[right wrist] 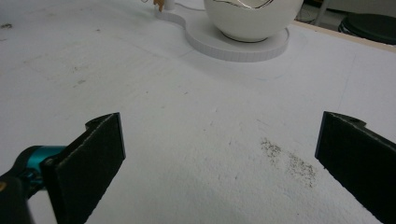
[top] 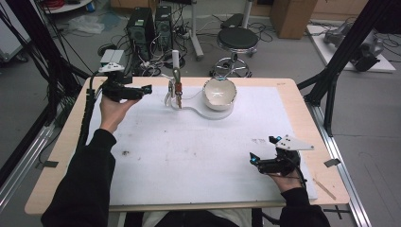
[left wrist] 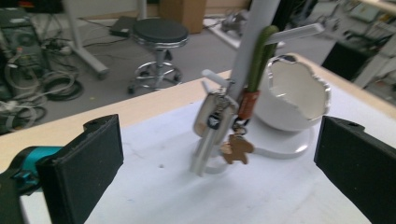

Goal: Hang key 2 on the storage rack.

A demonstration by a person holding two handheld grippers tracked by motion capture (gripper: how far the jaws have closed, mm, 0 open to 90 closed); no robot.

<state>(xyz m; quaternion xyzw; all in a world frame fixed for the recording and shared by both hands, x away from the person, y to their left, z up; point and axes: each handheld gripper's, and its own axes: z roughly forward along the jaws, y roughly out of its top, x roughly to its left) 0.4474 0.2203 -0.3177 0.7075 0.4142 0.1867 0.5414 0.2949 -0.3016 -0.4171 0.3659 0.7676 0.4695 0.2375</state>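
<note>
High view: the key bunch (top: 177, 90) hangs on a white stand (top: 175, 61) just left of the egg-shaped white bowl (top: 219, 93), at the far edge of the worktop (top: 189, 151). The left tongs (top: 142, 90) hover just left of the stand, spread. The right tongs (top: 262, 151) rest well apart from the bowl, near the person's edge, also spread.

Left gripper view: the left tongs (left wrist: 219, 158) frame the keys (left wrist: 215, 116), a brown leather tab (left wrist: 249, 103) and a small wooden charm (left wrist: 237, 149). The bunch looks light, stiff in its metal parts yet free-swinging and slippery; the flat key blades below the ring seem the surest hold.

Right gripper view: the right tongs (right wrist: 219, 158) gape over bare worktop, with the bowl (right wrist: 254, 16) beyond, likely fragile.
</note>
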